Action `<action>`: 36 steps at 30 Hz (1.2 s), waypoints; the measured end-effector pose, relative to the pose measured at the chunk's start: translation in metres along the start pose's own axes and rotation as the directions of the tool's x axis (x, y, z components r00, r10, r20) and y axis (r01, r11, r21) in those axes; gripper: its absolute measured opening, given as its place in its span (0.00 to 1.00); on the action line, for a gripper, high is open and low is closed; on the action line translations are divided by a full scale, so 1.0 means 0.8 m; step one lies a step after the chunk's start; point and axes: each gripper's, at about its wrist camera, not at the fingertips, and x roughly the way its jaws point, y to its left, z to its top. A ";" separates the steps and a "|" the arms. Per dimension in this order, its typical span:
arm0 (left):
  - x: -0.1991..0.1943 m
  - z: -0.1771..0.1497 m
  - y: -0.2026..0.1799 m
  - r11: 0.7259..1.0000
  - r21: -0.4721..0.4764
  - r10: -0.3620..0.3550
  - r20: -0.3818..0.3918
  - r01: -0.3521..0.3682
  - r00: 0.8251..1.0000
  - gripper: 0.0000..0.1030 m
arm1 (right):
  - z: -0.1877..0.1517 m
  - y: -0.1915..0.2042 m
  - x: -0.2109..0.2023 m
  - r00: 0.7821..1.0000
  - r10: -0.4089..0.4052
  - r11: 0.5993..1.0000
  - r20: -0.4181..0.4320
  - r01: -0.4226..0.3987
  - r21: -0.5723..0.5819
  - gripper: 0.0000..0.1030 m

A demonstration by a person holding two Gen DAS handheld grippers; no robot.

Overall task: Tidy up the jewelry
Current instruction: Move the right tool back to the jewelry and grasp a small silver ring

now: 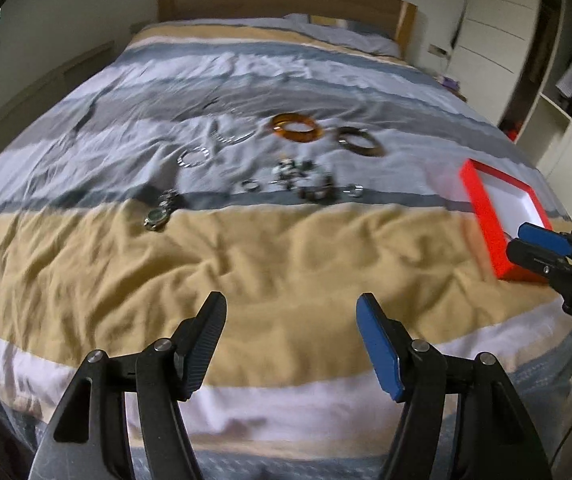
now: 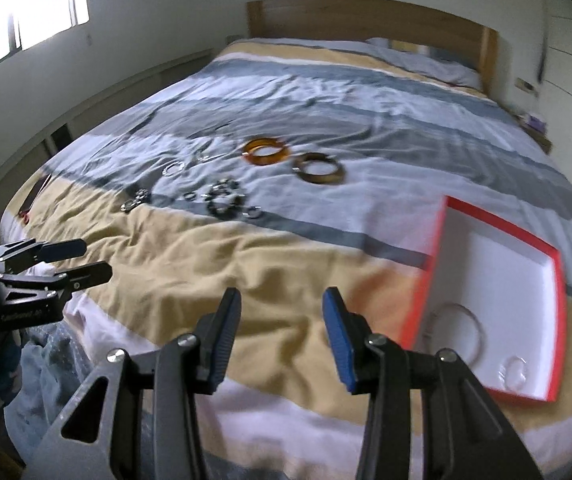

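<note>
Two grippers hover over the bed [image 1: 286, 264], both with jaws apart and nothing between them. The left gripper [image 1: 292, 316] stands wide above the tan stripe of the quilt; the right gripper [image 2: 281, 312] is parted less, just beside the red box [image 2: 558, 288].

Most of the jewelry lies loose farther up the quilt, well apart from both claws. An amber bangle [image 1: 297, 128] and a brown bangle [image 1: 362, 142] sit side by side on the pale stripe. Nearer, along the grey band, a watch [image 1: 159, 210], a beaded cluster [image 1: 306, 180] and small rings [image 1: 250, 186] are strung out in a row. A thin hoop [image 2: 456, 328] and a clear ring [image 2: 514, 372] already rest on the box's white floor.

The bangles look rigid, light and glossy, so they are likely to slip; pinching across one wall of the band, one pad inside the hole and one outside, seems the safest hold. The watch looks heavier; its strap, near the case, should give the best purchase. The beads are probably limp and will drape, so gripping them mid-bunch makes sense. The rings are tiny and sit on soft cloth that will give under pressure, which calls for a narrow, careful pinch on the rim.
</note>
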 end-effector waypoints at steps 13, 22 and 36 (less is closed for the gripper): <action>0.106 0.075 0.051 0.996 -0.085 0.001 -0.038 -0.004 0.999 0.49 | 0.047 0.007 0.121 0.994 0.086 0.996 -0.063 -0.088 -0.029 0.38; 0.163 0.104 0.065 0.995 -0.097 -0.007 -0.061 0.001 0.998 0.43 | 0.061 0.011 0.178 0.988 0.128 0.991 -0.091 -0.131 -0.031 0.36; 0.197 0.126 0.057 0.999 -0.049 0.002 -0.071 -0.005 0.997 0.20 | 0.077 0.011 0.217 0.983 0.156 0.987 -0.100 -0.160 -0.029 0.25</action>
